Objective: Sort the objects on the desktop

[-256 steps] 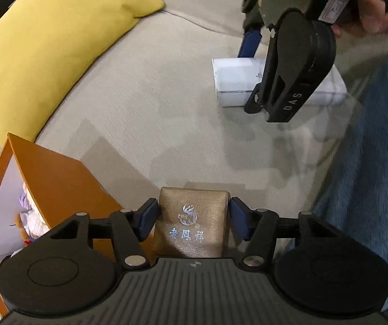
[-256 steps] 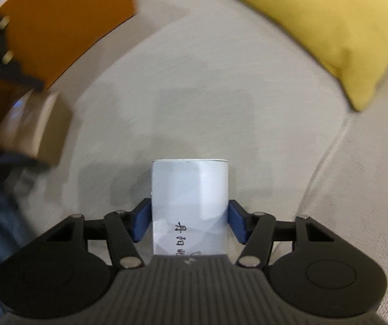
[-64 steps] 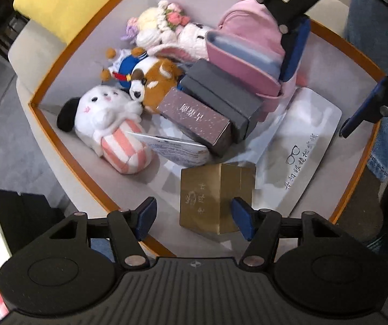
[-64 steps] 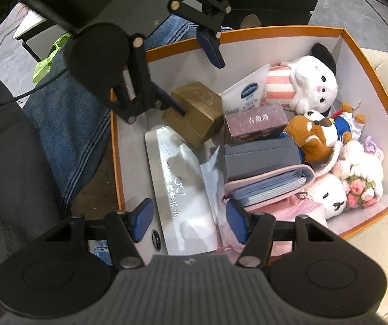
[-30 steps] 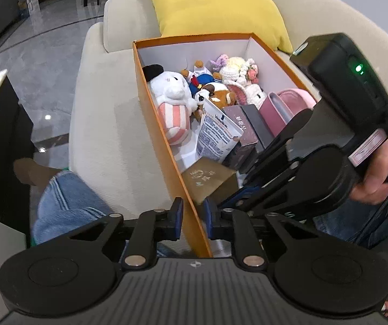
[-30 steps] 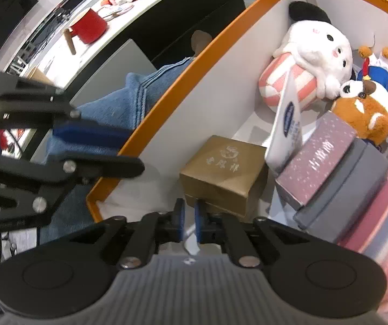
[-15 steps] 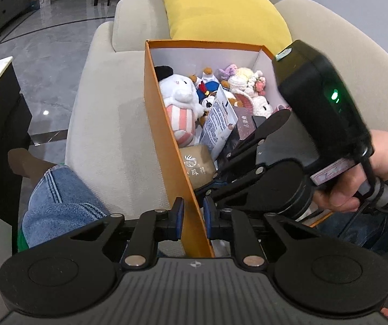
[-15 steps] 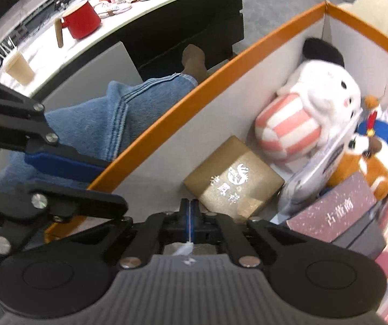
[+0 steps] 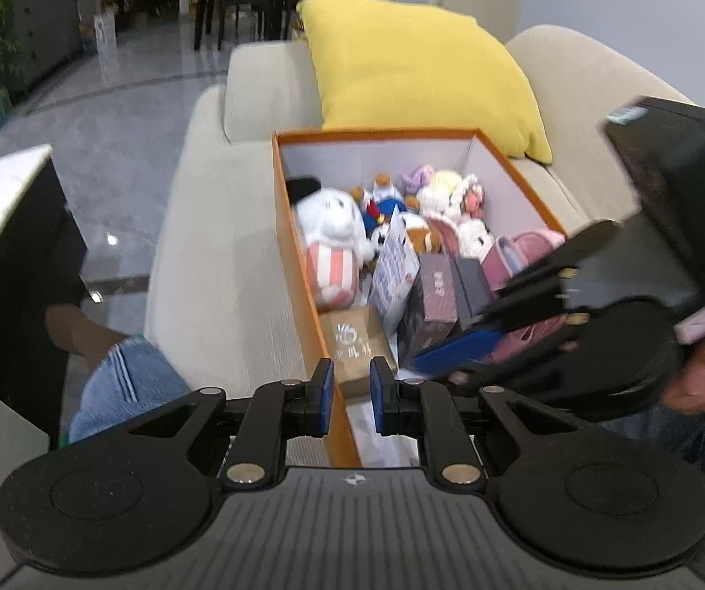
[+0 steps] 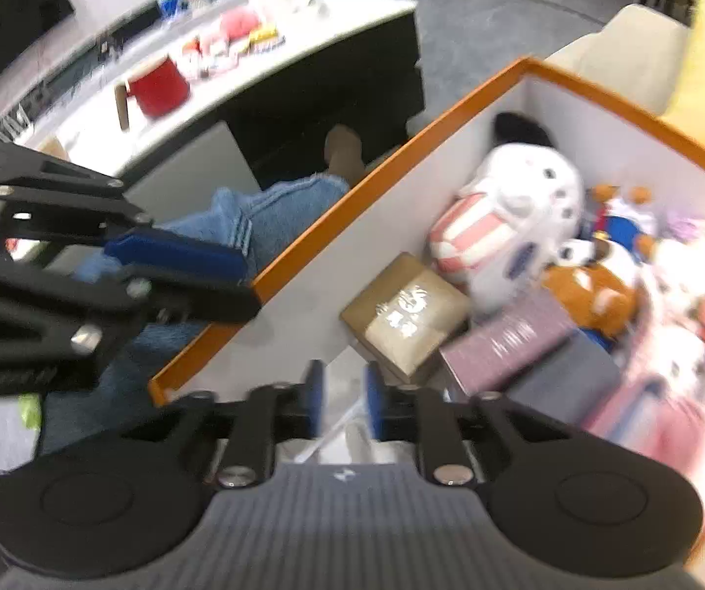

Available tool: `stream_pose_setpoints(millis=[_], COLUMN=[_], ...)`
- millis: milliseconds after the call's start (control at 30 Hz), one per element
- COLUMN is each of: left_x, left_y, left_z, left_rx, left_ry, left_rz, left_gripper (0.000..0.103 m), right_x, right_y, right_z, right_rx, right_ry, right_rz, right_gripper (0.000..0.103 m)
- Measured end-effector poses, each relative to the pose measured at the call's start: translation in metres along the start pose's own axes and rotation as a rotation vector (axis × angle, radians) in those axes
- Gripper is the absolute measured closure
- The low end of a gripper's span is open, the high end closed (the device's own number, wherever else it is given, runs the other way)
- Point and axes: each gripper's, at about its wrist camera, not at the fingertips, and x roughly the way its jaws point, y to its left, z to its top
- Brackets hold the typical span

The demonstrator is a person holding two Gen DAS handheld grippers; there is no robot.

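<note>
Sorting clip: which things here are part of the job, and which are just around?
Part of the job:
orange box
gold box
maroon box
striped plush
left gripper, right gripper, both empty

Just around:
yellow cushion
sofa
red mug

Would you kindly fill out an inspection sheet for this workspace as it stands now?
Surface: beige sofa carrying an orange box; yellow cushion behind the box.
Job's things: gold box lies inside at the near end, beside a maroon box, a grey box, a white packet and a pink pouch.
Clutter: plush toys fill the far end.
Grippers: left gripper slightly open, empty; right gripper has just been opening, nothing between the jaws.
Cables: nothing seen.
Surroundings: red mug on a white counter; a person's jeans.
</note>
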Motion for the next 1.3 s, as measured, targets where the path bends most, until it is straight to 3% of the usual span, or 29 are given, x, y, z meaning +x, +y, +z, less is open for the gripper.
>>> stream_pose_setpoints(millis=[100, 167, 267, 333, 433, 500, 567, 633, 767, 1067, 1300], left_x=[-0.012, -0.019, -0.029, -0.035, -0.041, -0.043, -0.046, -0.046, -0.045, -0.026, -0.006], left_y=[-0.017, -0.029, -0.05, -0.061, -0.076, -0.083, -0.087, -0.091, -0.097, -0.101, -0.099], left_z=[0.002, 0.003, 0.004, 0.003, 0.001, -0.002, -0.003, -0.005, -0.009, -0.026, -0.032], left_rx=[0.025, 0.04, 0.058, 0.064, 0.074, 0.075, 0.065, 0.056, 0.042, -0.012, -0.032], left_ry=[-0.045, -0.075, -0.115, -0.144, -0.186, -0.207, -0.219, -0.226, -0.246, -0.251, -0.168], left_rz=[0.039, 0.054, 0.063, 0.066, 0.075, 0.078, 0.08, 0.085, 0.138, 0.236, 0.26], left_gripper=[0.086, 0.086, 0.085, 0.084, 0.074, 0.066, 0.046, 0.046, 0.036, 0.027, 0.026], right_x=[-0.029, -0.049, -0.072, -0.088, -0.11, -0.121, -0.127, -0.132, -0.135, -0.116, -0.106], right_y=[-0.001, 0.001, 0.003, 0.002, 0.004, 0.004, 0.005, 0.008, 0.019, 0.016, 0.007], right_z=[-0.018, -0.03, -0.044, -0.055, -0.072, -0.081, -0.087, -0.095, -0.111, -0.127, -0.132], right_rx=[0.021, 0.035, 0.069, 0.094, 0.126, 0.146, 0.165, 0.189, 0.177, 0.229, 0.275], right_ry=[-0.073, -0.129, -0.202, -0.247, -0.324, -0.355, -0.38, -0.415, -0.511, -0.477, -0.423], right_rz=[-0.02, -0.058, -0.106, -0.143, -0.202, -0.22, -0.231, -0.286, -0.421, -0.389, -0.382], right_gripper=[0.063, 0.052, 0.046, 0.035, 0.026, 0.025, 0.022, 0.012, 0.008, 0.002, 0.002])
